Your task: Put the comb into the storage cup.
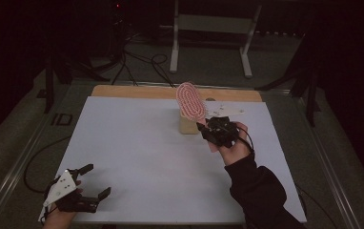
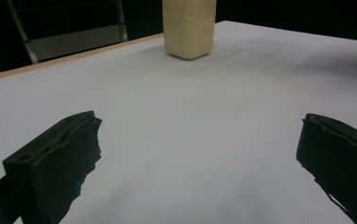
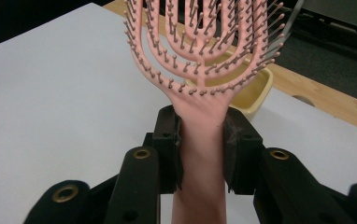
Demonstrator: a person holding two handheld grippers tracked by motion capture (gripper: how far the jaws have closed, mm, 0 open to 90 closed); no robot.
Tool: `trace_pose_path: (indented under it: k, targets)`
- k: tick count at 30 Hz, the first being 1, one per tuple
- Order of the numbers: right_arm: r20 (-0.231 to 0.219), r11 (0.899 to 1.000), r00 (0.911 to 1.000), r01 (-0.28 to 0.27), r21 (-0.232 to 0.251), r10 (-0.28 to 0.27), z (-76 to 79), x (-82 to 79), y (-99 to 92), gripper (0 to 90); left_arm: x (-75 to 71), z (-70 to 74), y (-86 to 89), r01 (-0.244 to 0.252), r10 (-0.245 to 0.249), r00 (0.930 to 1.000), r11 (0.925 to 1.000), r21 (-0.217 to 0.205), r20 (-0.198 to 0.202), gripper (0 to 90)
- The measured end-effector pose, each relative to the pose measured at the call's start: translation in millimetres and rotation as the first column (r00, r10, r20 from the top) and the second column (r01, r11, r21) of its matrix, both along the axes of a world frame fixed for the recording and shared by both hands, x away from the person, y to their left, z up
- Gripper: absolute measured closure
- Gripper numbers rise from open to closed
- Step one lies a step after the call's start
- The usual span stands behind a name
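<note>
While the right gripper (image 1: 207, 125) has its jaws clamped on the handle of a pink hairbrush (image 3: 200, 70), the brush stands nearly upright with its bristled head above a cream cup (image 1: 188, 125) at the far middle of the table (image 1: 137, 157). Its long axis points up and away from the jaws, the cup lying just beyond them. At the near left corner, well apart from both, the left gripper (image 1: 94, 181) hovers with jaws wide apart and empty.
</note>
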State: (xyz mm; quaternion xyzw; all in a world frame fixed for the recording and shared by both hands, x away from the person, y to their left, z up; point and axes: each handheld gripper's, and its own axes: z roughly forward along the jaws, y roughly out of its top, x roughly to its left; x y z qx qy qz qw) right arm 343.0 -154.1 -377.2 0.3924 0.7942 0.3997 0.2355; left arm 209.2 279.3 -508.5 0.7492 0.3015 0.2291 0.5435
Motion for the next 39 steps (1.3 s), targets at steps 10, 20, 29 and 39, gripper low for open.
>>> trace_pose_path:
  k: [10,20,29,39]
  targets:
    - [0.077,0.997,0.9970,-0.009,0.073,0.003,7.8,16.6,4.4,70.1,-0.1,-0.1,0.3,-0.001,0.001,1.0000,1.0000,-0.005,0.000,0.0]
    - [0.150,0.992,0.9887,-0.027,0.124,0.008,10.5,37.2,5.8,70.0,-0.1,-0.2,0.5,-0.001,0.001,1.0000,1.0000,-0.007,-0.001,0.0]
    - [0.216,0.984,0.9759,-0.066,0.168,0.028,12.5,57.2,8.9,70.0,-0.2,-0.2,1.1,-0.002,0.002,1.0000,1.0000,-0.008,0.000,0.0]
    - [0.267,0.972,0.9631,-0.093,0.214,0.033,15.7,79.9,11.4,70.0,-0.2,-0.5,1.2,-0.001,0.001,1.0000,0.9999,-0.013,-0.005,0.0]
